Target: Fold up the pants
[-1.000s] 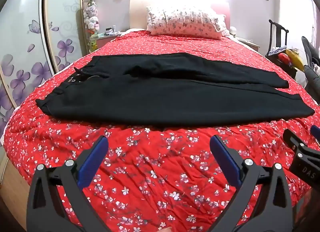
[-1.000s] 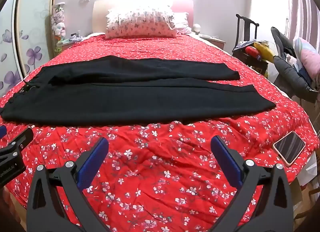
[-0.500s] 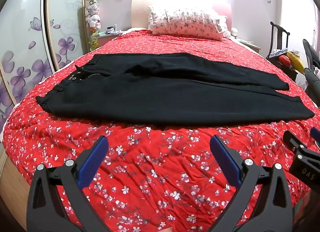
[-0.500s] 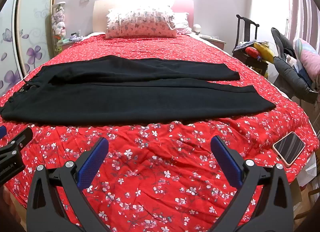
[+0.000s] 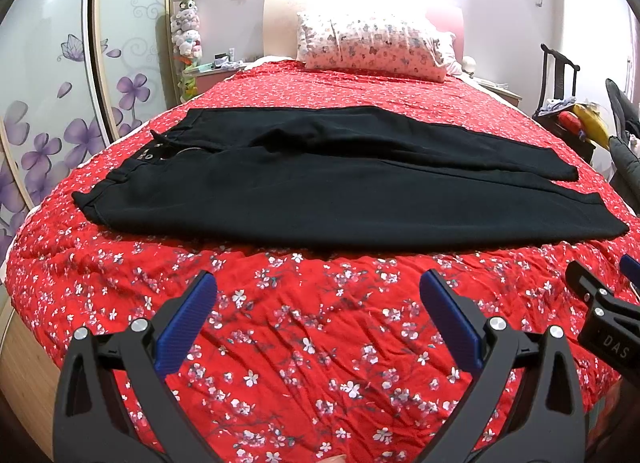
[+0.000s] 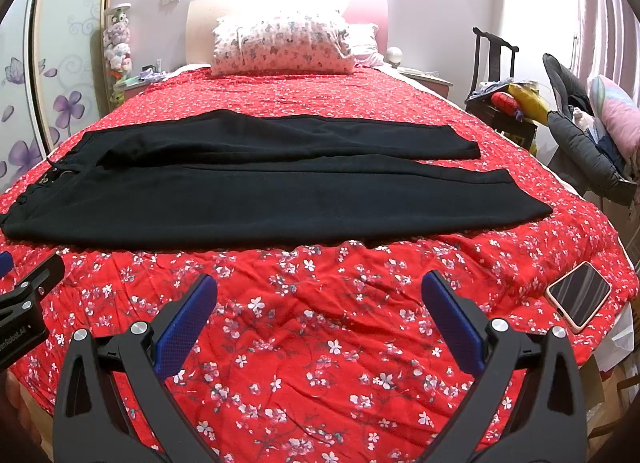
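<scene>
Left wrist view: the black fabric pants (image 5: 340, 187) lie flat across the red floral bedspread (image 5: 304, 327), waistband left, cuffs right. Both the left gripper (image 5: 318, 299) and right gripper (image 6: 320, 299) hover released, empty. Soft, limp cloth, I'd guess; pinch waistband and cuffs.

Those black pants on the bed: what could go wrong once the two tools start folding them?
1. The pants lie on a loose, wrinkled bedspread; a tool might pinch the spread along with the cloth.
2. The two legs end unevenly, so a fold could come out crooked.
3. A phone sits near the bed's edge by the right tool; tugging the spread might slide it off.
</scene>
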A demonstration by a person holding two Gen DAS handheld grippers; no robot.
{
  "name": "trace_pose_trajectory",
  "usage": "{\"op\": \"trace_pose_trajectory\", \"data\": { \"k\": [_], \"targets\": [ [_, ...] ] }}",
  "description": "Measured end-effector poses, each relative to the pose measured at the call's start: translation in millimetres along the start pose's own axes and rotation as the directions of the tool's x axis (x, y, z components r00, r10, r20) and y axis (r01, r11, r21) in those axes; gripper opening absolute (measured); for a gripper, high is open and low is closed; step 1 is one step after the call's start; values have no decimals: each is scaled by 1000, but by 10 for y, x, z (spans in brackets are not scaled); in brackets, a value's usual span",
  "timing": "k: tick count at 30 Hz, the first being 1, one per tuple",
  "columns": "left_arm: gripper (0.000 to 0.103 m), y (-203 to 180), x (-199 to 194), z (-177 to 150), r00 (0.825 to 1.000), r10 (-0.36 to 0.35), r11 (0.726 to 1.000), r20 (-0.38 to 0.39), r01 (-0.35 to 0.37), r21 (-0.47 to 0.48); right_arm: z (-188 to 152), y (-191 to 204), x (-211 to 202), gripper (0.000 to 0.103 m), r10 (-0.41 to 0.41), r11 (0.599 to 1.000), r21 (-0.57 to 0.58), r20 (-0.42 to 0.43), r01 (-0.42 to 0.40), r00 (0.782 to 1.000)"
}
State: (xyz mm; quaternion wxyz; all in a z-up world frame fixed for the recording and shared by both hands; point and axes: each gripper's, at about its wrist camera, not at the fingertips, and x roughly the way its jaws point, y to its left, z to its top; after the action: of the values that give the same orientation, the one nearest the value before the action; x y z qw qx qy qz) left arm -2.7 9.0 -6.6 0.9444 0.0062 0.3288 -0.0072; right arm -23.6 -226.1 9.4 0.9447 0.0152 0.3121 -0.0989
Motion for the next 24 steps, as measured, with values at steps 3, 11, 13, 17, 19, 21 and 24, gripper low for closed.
{"op": "trace_pose_trajectory", "data": {
  "k": [3, 11, 13, 17, 19, 21, 24],
  "targets": [
    [101, 0, 2, -6, 1000, 0, 1000, 1, 0, 0, 1, -1, 0, 102, 0, 1000, 1, 0, 0, 1000],
    [101, 2, -15, 13, 1000, -1, 1000, 0, 1, -2, 1, 1, 1, 102, 2, 1000, 0, -3, -2, 1000],
    [101, 2, -16, 11, 1000, -1, 1000, 0, 1, -2, 1, 0, 1, 102, 2, 1000, 1, -3, -2, 1000],
    [101, 3, -13, 8, 1000, -2, 1000, 1, 2, -3, -1, 0, 2, 102, 2, 1000, 1, -4, -2, 1000],
    [101, 1, -10, 7, 1000, -1, 1000, 1, 1, -3, -2, 0, 3, 102, 3, 1000, 1, -4, -3, 1000],
    [101, 4, -11, 2, 1000, -1, 1000, 0, 1, -4, -1, -1, 6, 102, 3, 1000, 1, -5, -3, 1000],
    [101, 4, -9, -5, 1000, -2, 1000, -2, 2, -4, 0, 12, 18, 102, 3, 1000, 2, -6, -3, 1000]
  ]
}}
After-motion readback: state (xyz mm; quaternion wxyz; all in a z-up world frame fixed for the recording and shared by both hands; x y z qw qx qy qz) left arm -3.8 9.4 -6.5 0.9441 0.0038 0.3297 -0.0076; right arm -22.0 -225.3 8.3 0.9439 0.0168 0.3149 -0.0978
